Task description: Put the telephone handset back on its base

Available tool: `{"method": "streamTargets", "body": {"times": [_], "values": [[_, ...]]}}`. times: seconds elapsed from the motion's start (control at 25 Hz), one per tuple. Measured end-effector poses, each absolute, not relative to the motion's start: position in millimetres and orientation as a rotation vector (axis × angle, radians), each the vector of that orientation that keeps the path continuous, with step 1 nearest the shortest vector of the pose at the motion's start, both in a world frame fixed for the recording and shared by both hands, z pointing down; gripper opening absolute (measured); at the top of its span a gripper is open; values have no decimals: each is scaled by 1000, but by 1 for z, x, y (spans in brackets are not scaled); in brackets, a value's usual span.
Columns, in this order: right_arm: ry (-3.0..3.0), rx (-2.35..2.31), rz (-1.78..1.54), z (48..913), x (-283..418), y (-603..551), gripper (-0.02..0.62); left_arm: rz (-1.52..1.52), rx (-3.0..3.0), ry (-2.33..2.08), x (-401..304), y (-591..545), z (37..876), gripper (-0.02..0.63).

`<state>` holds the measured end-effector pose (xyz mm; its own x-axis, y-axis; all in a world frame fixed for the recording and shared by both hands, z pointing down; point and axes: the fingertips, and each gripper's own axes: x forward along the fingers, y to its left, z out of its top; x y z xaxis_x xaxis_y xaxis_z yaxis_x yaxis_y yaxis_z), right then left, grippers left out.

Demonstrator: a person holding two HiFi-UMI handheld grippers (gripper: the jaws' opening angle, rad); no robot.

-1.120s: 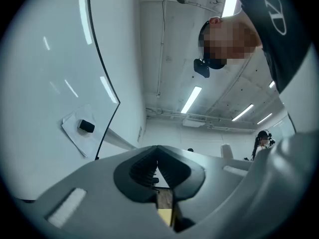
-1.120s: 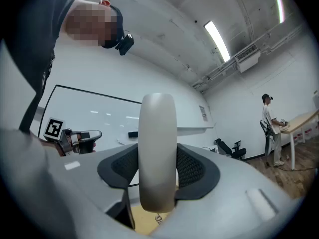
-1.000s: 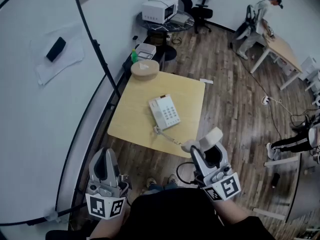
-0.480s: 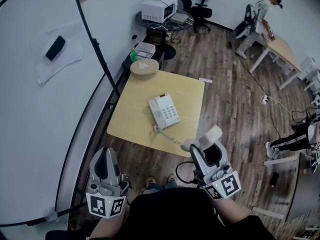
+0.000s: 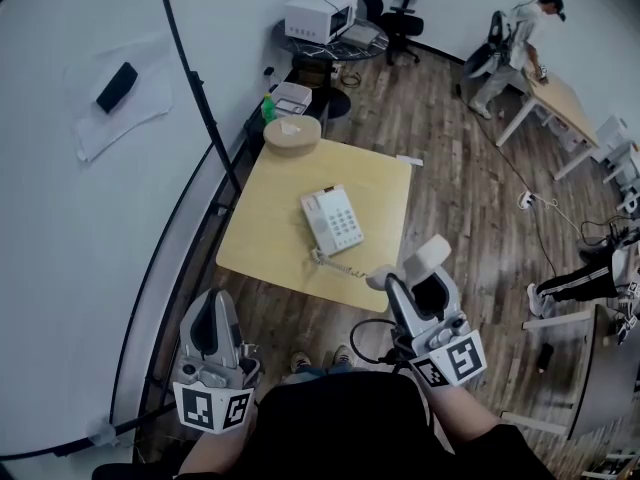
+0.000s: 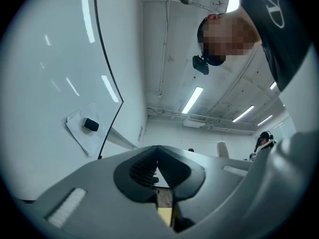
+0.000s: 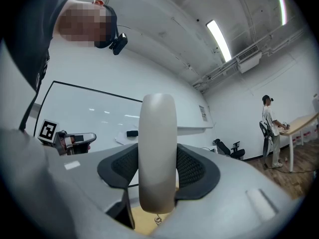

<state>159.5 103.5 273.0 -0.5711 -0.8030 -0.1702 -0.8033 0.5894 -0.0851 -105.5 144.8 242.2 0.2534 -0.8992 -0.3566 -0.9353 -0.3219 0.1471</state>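
The right gripper view shows the right hand-held gripper (image 7: 157,156) clamped on the upright telephone handset (image 7: 157,123), with a pad on each side. Only the head view shows the telephone base (image 5: 333,221) on the desk (image 5: 280,183). The handset is held off the desk's near right corner, joined to the base by a coiled cord (image 5: 340,265). The left gripper view shows the left hand-held gripper (image 6: 157,156) closed and empty.

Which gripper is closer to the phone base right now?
Right. The right gripper, shut on the handset, hangs just off the table's near edge, near-right of the phone base; the left gripper sits farther off, near-left.
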Motion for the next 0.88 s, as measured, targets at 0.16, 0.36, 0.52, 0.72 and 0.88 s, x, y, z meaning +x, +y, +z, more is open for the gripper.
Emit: {"method": "streamTargets", "body": {"times": [0.16, 0.36, 0.52, 0.72, 0.88], "values": [[2629, -1355, 27, 271, 145, 102, 224, 602, -2411, 1755, -120, 145, 242, 0], [2634, -1366, 42, 271, 128, 99, 224, 617, -2428, 1743, -135, 142, 249, 0], [2644, -1374, 28, 274, 120, 85, 224, 615, -2444, 1739, -139, 130, 254, 0], [2660, -1358, -4, 283, 116, 50, 224, 599, -2450, 1748, -139, 99, 260, 0], [2691, -1338, -60, 299, 112, 20, 224, 582, -2444, 1764, -136, 69, 260, 0]]}}
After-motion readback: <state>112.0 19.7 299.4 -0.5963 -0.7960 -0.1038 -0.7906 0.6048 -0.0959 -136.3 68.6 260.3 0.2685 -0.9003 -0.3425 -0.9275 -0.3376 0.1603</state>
